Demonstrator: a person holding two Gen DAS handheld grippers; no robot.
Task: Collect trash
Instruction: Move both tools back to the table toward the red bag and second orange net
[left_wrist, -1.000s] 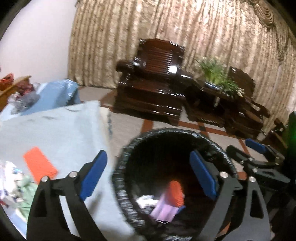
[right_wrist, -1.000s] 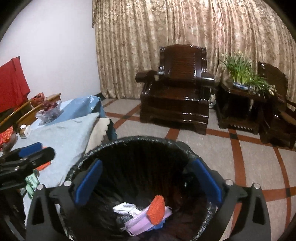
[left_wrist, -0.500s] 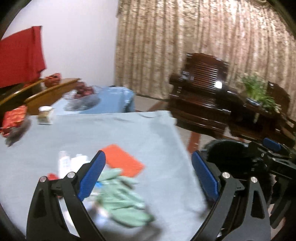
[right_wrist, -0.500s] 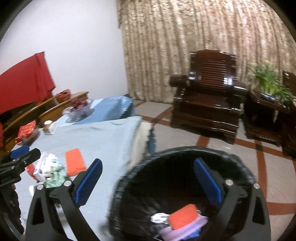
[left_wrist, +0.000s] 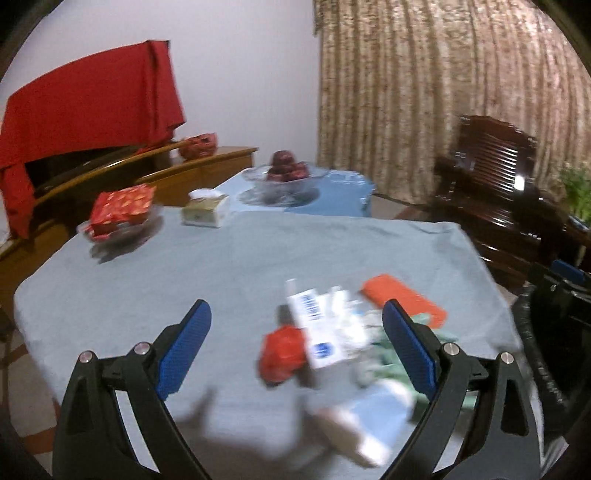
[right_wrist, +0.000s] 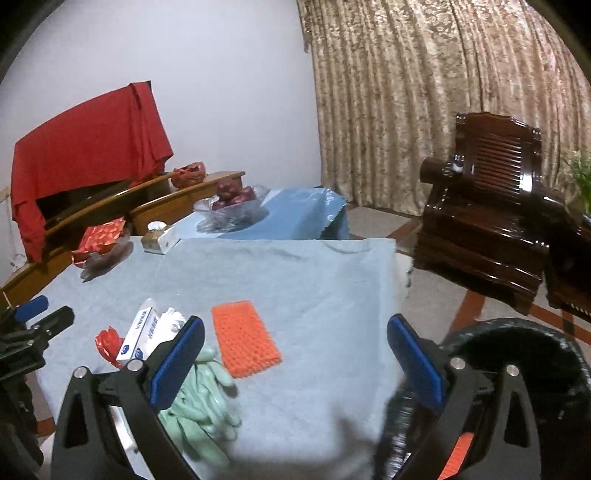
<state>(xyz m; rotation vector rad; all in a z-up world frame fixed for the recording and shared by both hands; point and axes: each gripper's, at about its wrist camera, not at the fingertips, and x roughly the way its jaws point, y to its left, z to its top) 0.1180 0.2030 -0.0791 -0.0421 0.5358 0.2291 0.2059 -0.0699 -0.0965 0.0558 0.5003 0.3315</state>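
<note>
Left wrist view: left gripper (left_wrist: 295, 343) spread, empty above the red wrapper (left_wrist: 282, 354); I'd pinch it alone, avoiding the carton (left_wrist: 317, 332).

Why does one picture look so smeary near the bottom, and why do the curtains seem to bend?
Left wrist view: motion blur smears the white and blue carton and crumpled red wrapper; the open left claw stays sharp. Right wrist view: crisper, the flat orange bumpy pad reads clearly. Both views: the fisheye lens bows the beige patterned curtains and darkens the corners.
</note>
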